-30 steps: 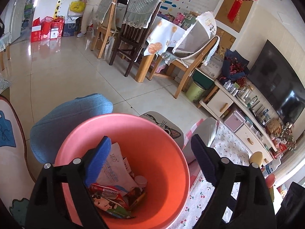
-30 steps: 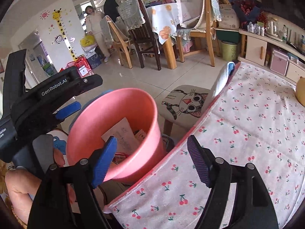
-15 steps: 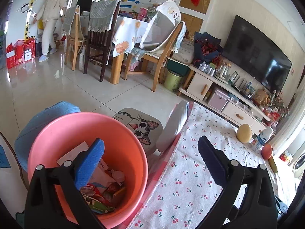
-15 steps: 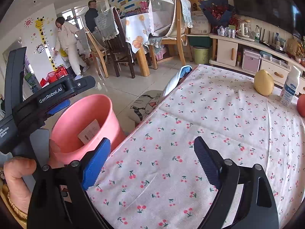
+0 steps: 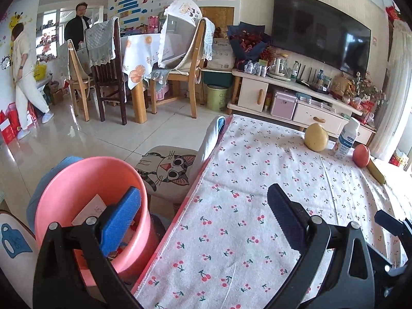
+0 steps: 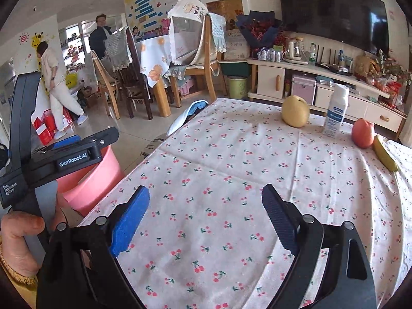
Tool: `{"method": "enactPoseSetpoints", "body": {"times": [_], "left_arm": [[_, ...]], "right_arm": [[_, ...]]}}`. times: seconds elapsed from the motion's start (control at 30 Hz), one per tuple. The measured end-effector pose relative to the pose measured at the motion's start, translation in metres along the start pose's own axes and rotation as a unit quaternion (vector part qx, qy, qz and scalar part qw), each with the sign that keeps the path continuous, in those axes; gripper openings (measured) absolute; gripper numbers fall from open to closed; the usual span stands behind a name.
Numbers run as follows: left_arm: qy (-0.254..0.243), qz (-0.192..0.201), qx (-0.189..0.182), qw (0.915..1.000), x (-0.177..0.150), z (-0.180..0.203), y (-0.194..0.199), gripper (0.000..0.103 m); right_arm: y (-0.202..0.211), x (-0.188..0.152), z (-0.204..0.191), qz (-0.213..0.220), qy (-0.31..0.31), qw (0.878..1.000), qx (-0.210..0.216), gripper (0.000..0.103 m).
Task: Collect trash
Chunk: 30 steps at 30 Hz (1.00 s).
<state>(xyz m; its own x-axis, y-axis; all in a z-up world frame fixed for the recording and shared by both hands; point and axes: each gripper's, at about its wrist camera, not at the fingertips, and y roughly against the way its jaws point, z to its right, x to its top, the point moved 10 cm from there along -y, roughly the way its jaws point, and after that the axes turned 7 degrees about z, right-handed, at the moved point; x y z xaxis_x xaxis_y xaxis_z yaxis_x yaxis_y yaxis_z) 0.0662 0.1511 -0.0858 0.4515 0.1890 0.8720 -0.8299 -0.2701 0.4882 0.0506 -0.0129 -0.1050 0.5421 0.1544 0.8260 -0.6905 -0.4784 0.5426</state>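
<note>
Paper (image 5: 88, 209) inside the pink bin (image 5: 64, 180) shows only from the left wrist; both grippers' fingers (image 5: 121, 219) gape empty.

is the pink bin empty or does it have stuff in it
Not empty: the pink bin holds a white paper and colourful wrappers, seen in the left wrist view.

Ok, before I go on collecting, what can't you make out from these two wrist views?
- Pink bin contents: left wrist view, mostly hidden by the left gripper's blue pad and the bin wall; only a paper slip shows.
- Bin in the right wrist view: inside hidden by the other gripper's body.
- White bottle label: too small to read.
- Banana: left wrist view shows only part.
</note>
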Motion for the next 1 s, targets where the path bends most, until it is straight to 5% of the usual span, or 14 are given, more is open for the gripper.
{"method": "enactPoseSetpoints", "body": {"times": [0.5, 1.0], "left_arm": [[-0.058, 0.022, -0.004, 0.9981, 0.006, 0.095, 0.049, 0.099], [-0.105, 0.067, -0.028, 0.9918, 0.015, 0.196, 0.106, 0.099]], "right_arm": [[0.069, 0.01, 0.108, 0.065, -0.025, 0.995, -0.071, 0.088], [0.139, 0.016, 0.172, 0.133, -0.017, 0.981, -0.141, 0.088]]}}
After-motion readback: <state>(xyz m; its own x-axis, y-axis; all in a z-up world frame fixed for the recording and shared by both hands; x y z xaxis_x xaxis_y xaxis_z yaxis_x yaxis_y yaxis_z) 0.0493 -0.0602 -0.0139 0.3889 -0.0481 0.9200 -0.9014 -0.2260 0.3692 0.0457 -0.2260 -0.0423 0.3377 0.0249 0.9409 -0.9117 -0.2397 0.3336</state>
